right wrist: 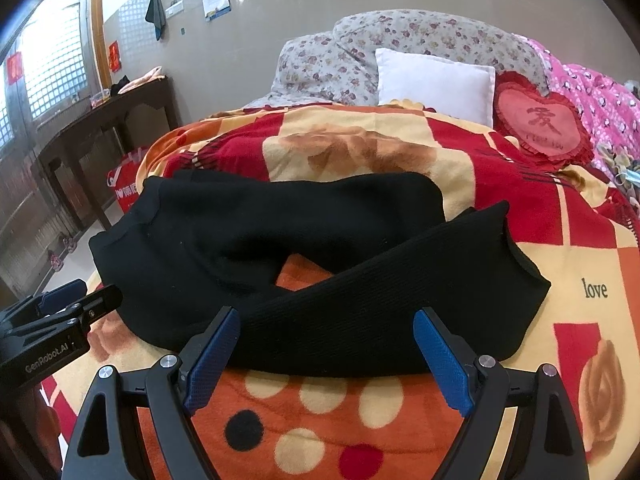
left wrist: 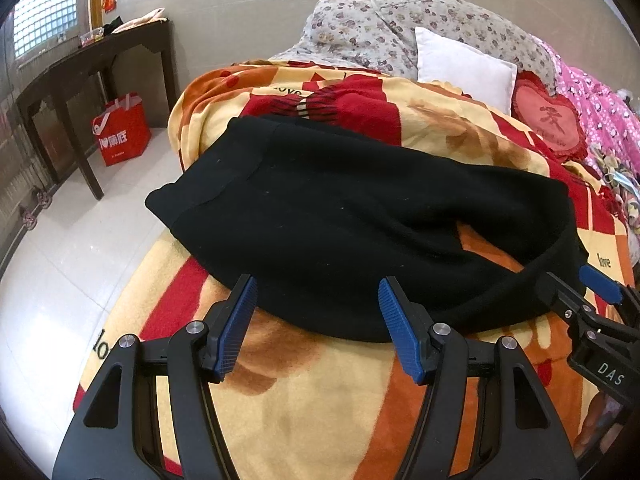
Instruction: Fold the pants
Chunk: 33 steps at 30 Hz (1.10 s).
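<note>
Black pants (left wrist: 328,216) lie spread across a red, orange and yellow blanket (left wrist: 304,404) on a bed, waistband toward the left edge. In the right wrist view the pants (right wrist: 248,236) show two legs crossing, the nearer ribbed leg running to the right. My left gripper (left wrist: 318,300) stands open just above the pants' near hem, with nothing between its blue pads. My right gripper (right wrist: 326,332) is open too, hovering at the near edge of the ribbed leg. Each gripper shows at the side of the other's view: the right gripper (left wrist: 572,280) and the left gripper (right wrist: 84,294).
A white pillow (left wrist: 464,68), floral bedding (left wrist: 400,24) and a red heart cushion (left wrist: 548,120) lie at the head of the bed. A dark wooden table (left wrist: 80,68) and a red bag (left wrist: 122,132) stand on the white tiled floor to the left.
</note>
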### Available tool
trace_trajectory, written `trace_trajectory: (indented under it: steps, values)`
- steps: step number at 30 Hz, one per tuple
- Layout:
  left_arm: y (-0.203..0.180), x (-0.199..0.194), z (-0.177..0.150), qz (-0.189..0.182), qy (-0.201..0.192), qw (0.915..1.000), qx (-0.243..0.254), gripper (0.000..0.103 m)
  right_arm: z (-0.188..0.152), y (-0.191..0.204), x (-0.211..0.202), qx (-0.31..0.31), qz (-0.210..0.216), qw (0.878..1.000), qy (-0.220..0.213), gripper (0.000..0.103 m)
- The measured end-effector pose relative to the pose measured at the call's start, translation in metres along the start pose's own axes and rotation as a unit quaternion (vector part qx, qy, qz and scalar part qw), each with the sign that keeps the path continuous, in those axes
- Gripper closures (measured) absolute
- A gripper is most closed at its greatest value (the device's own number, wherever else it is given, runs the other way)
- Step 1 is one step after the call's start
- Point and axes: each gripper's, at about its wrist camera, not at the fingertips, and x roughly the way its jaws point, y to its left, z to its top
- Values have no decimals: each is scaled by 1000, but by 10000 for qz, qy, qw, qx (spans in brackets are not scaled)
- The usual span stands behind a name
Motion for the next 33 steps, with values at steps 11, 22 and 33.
trace_trajectory:
  steps: [11, 22, 33]
  values:
    - [42, 11, 6, 299, 148, 9984, -463, 39, 1, -11, 1, 293, 336, 9990, -29, 15]
    - [109, 46, 8, 44, 690, 9801, -1858, 39, 4, -34, -8, 499, 231, 9984, -151, 15]
    - [94, 81, 32, -92, 674, 9815, -1792, 79, 5, -91, -23, 845, -85, 9958, -339, 18]
